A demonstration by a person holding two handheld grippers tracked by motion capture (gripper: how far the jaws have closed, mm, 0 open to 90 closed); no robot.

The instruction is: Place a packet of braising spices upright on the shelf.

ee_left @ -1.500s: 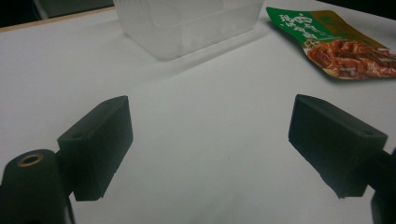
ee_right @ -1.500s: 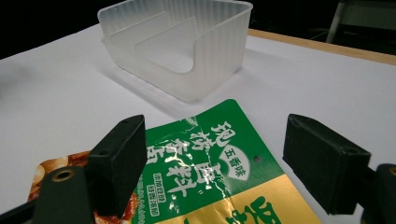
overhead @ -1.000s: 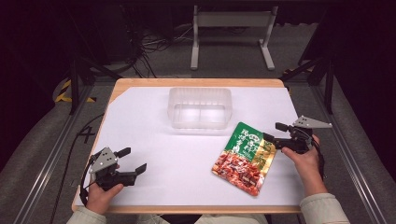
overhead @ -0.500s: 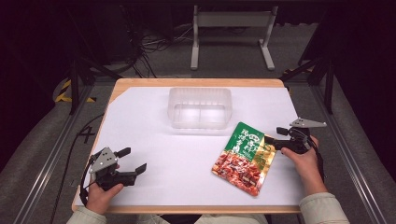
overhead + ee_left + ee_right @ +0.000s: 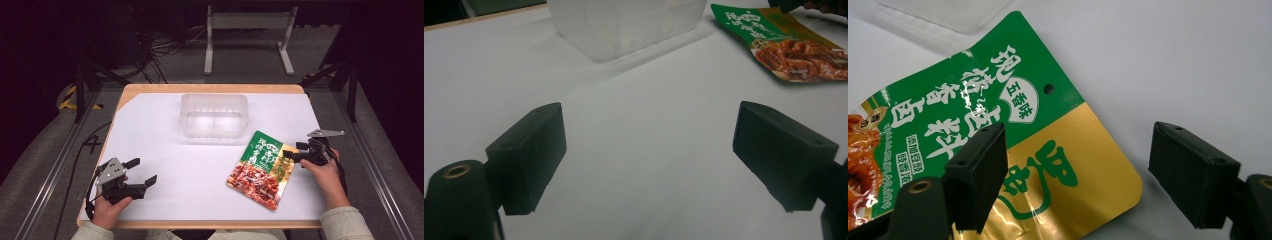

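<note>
A flat food pouch (image 5: 261, 168), green and gold with a picture of red meat, lies on the white table right of centre; it also shows in the right gripper view (image 5: 998, 125) and far off in the left gripper view (image 5: 794, 42). My right gripper (image 5: 294, 152) is open at the pouch's gold right corner, one jaw over the pouch, the other over bare table (image 5: 1075, 172). My left gripper (image 5: 141, 172) rests open near the front left, nothing between its jaws (image 5: 649, 160). A clear plastic container (image 5: 214, 115) stands at the table's back middle.
The white sheet (image 5: 190, 170) covers the wooden table, whose edge (image 5: 200, 224) runs along the front. Metal frame rails (image 5: 45, 175) flank the table. A stand's legs (image 5: 247, 40) and cables lie on the floor behind.
My right gripper has shifted slightly down and left, closer over the pouch's gold corner. The left gripper has stayed put.
</note>
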